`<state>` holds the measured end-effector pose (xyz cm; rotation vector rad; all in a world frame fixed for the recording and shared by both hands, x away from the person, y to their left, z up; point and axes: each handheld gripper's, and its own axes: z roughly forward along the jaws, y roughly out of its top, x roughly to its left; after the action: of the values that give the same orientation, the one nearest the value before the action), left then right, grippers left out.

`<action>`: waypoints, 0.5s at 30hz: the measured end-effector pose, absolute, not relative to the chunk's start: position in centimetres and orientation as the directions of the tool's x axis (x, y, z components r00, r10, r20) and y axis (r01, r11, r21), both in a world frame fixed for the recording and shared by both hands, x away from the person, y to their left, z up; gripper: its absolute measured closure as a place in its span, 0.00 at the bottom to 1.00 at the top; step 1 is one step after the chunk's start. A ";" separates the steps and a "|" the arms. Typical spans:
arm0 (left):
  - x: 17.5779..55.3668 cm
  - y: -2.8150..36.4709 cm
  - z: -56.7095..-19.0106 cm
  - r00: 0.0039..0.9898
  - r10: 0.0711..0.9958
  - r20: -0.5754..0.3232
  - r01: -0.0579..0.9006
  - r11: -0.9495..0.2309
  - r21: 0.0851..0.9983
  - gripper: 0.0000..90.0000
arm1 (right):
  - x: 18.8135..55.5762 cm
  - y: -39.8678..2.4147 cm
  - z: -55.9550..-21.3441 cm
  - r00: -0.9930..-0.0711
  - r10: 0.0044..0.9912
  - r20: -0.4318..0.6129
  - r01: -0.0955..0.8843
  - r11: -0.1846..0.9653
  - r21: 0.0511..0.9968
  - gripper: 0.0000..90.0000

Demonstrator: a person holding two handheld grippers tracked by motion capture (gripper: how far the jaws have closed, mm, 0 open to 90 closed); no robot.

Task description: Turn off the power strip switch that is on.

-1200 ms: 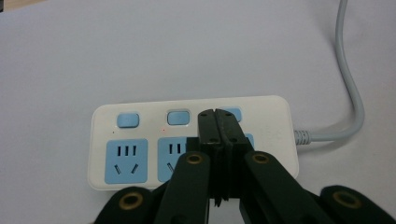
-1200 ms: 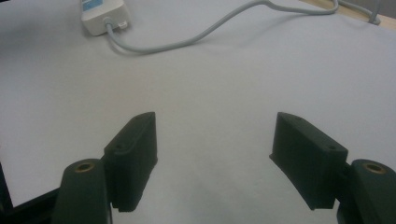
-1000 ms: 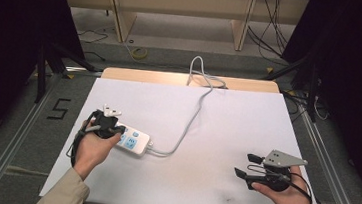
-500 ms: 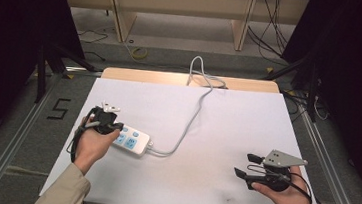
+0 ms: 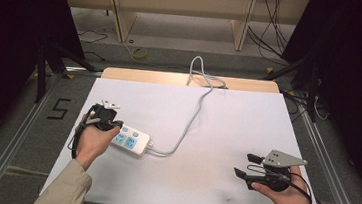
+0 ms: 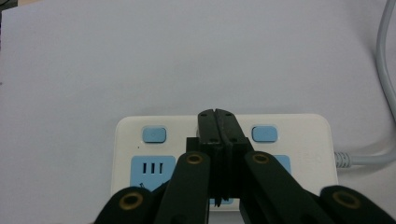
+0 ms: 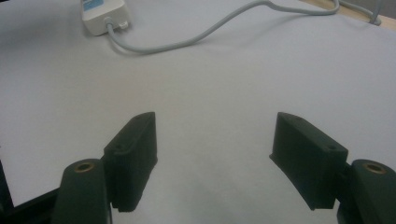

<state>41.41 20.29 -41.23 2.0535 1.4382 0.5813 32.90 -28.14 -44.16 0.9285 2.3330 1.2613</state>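
Observation:
A white power strip (image 5: 131, 142) with blue sockets and two blue buttons lies on the left part of the white table (image 5: 237, 122). Its grey cable (image 5: 190, 124) curves away over the far edge. My left gripper (image 5: 116, 126) is shut, and its tips rest over the strip's left end. In the left gripper view the closed jaws (image 6: 217, 116) sit on the strip (image 6: 299, 128) between the two buttons, and nothing is visibly held. My right gripper (image 5: 244, 166) hovers open near the front right, with bare table between its jaws (image 7: 215, 140). In the right gripper view the strip (image 7: 103, 11) lies far off.
A wooden strip (image 5: 161, 76) edges the table's far side, where the cable drops off. Metal rails run along both sides. A floor mark "5" (image 5: 59, 109) lies to the left, and wooden shelving (image 5: 178, 6) stands beyond.
My left hand has shifted a little to the left over the strip's end. The right gripper and the strip have stayed put.

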 end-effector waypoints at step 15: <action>42.6 20.2 -41.8 0.325 0.945 0.034 0.724 -0.272 0.634 1.00 | 32.9 -28.1 -44.2 -0.734 0.679 0.021 0.390 0.396 0.831 0.35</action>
<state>42.63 20.23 -41.82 2.0799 1.4649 0.5642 32.87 -28.05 -44.16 0.9294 2.3368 1.2617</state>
